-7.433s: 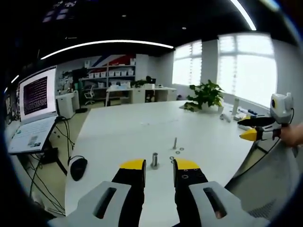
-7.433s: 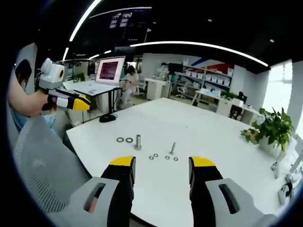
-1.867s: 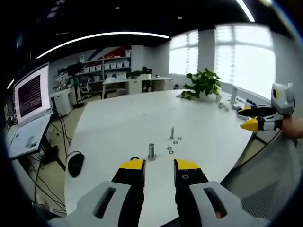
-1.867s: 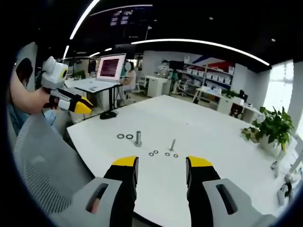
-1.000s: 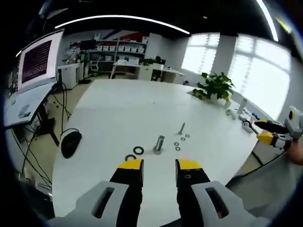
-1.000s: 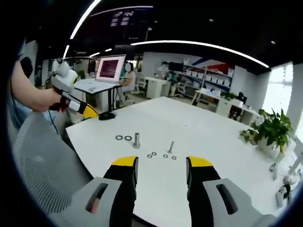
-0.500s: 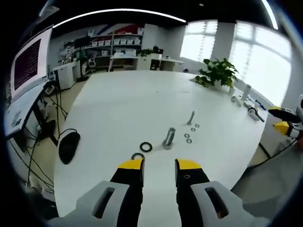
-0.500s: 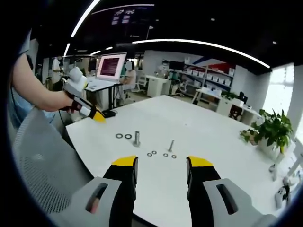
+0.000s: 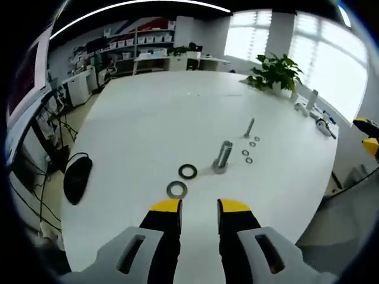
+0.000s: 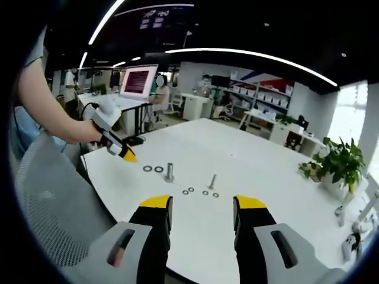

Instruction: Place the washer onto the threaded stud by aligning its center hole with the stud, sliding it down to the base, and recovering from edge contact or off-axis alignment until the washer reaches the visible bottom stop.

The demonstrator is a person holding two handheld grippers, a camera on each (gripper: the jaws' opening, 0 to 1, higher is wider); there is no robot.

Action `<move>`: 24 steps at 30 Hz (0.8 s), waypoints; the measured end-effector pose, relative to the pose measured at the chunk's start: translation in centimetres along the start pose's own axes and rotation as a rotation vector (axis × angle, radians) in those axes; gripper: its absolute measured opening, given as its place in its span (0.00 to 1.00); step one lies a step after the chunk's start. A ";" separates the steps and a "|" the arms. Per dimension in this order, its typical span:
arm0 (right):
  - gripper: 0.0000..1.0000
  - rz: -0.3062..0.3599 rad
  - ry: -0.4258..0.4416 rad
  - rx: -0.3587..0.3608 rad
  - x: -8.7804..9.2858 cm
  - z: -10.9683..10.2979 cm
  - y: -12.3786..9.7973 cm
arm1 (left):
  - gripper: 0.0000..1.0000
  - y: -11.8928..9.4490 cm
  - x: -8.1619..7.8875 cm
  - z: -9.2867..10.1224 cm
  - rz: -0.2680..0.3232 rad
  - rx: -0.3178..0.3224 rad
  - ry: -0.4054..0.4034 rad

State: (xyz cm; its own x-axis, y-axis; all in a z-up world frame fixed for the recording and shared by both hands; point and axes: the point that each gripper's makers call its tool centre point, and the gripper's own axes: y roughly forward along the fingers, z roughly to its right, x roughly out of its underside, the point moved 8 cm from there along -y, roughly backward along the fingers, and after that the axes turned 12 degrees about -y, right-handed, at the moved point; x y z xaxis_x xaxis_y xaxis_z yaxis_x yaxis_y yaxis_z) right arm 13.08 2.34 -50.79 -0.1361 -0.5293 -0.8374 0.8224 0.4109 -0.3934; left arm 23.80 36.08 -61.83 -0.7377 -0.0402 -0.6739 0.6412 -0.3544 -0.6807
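my table (image 9: 148, 118) is smooth. the big stud (image 9: 222, 157) stands up, two washers (image 9: 177, 189) flat just beside it. my left tongs (image 9: 198, 206) hang released over them, right tongs (image 10: 201, 202) released too. a thin washer could slip away when i pinch.

Two flat metal ring washers (image 9: 182, 180) are lying on the round white table (image 9: 148, 124), just beside the thick upright threaded stud (image 9: 222, 157). A thinner upright bolt (image 9: 249, 127) is standing beyond it, with small washers (image 9: 249, 152) lying between them.

White table (image 9: 148, 118); grey metal washers (image 9: 176, 190) and threaded stud (image 9: 222, 156); yellow-tipped black left gripper (image 9: 198, 206); green plant (image 9: 277, 69).
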 end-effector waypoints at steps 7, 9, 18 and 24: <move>0.43 -0.006 -0.006 -0.002 0.0 0.0 0.0 | 0.22 1.3 0.1 -0.8 -0.034 -0.014 -0.020; 0.43 -0.002 -0.007 0.004 0.0 0.1 0.0 | 0.21 1.7 -0.1 -0.9 -0.046 -0.017 -0.006; 0.42 -0.009 -0.009 0.003 0.0 0.1 0.0 | 0.19 3.6 -0.1 -1.4 -0.103 -0.018 0.046; 0.42 -0.014 -0.010 0.001 0.1 0.0 0.0 | 0.17 4.6 -0.2 -1.3 -0.139 -0.012 0.103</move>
State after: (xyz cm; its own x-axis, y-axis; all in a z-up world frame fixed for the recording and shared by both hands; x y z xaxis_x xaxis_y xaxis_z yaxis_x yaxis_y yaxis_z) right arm 13.12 2.25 -50.88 -0.1424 -0.5428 -0.8277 0.8211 0.4022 -0.4050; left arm 27.12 35.67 -65.20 -0.7942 0.1048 -0.5985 0.5373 -0.3388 -0.7724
